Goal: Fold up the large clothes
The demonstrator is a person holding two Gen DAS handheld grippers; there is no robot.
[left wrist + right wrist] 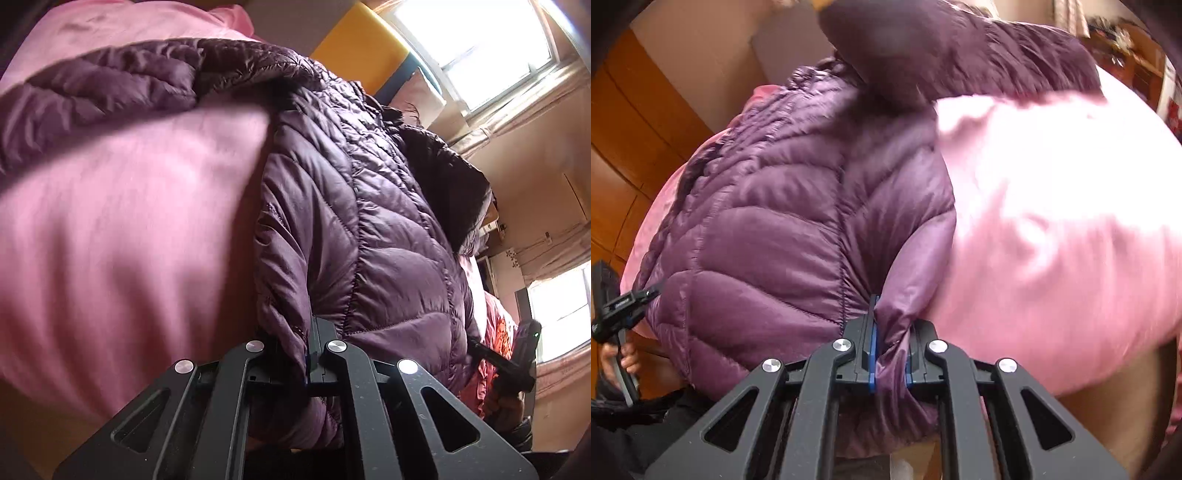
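A quilted purple puffer jacket [373, 229] lies spread on a pink bed sheet [122, 236], one sleeve stretched across the top left. My left gripper [304, 354] is shut on the jacket's hem edge, with purple fabric pinched between its black fingers. In the right wrist view the same jacket [768, 229] fills the left and centre. My right gripper [891, 350] is shut on a bunched corner of the hem, squeezed between its blue-edged pads. The other gripper [613, 314] shows at the far left, held by a hand.
The pink sheet [1052, 229] covers the bed around the jacket. A yellow board [354, 44] and bright windows [476, 44] stand beyond the bed. Wooden floor [624, 147] lies to the left. A red patterned cloth [495, 350] sits at the right.
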